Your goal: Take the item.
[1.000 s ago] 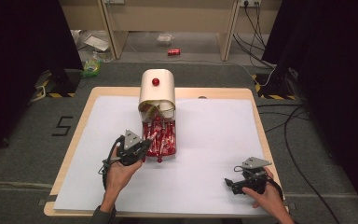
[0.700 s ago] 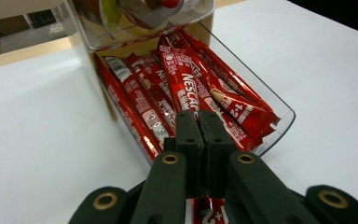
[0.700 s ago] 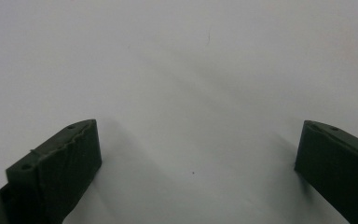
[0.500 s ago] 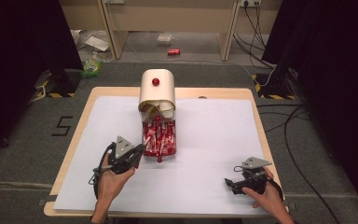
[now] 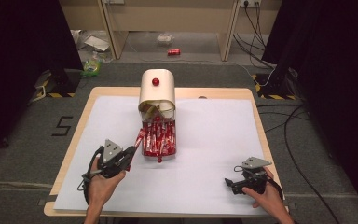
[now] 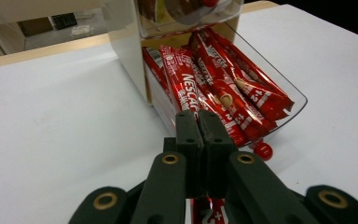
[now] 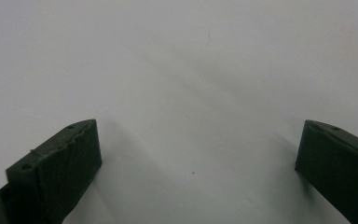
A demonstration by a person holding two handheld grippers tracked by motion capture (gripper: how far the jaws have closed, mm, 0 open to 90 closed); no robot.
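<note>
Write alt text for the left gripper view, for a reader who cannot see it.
The left gripper has its black jaws shut on a red Nescafé stick, just in front of a clear tray of the same red sticks under a cream dispenser. All stand on a white table cover.

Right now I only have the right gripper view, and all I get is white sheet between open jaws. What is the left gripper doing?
Observer: The left gripper is shut on a red packet, just left of a tray.
Operator: What is in that tray?
Observer: The clear tray holds a pile of red packets and sticks out from under a white dispenser at the far middle of the table.
Operator: Is my gripper anywhere near it?
Observer: No. The right gripper sits near the right corner of the sheet on the person's side, well apart from the tray.
</note>
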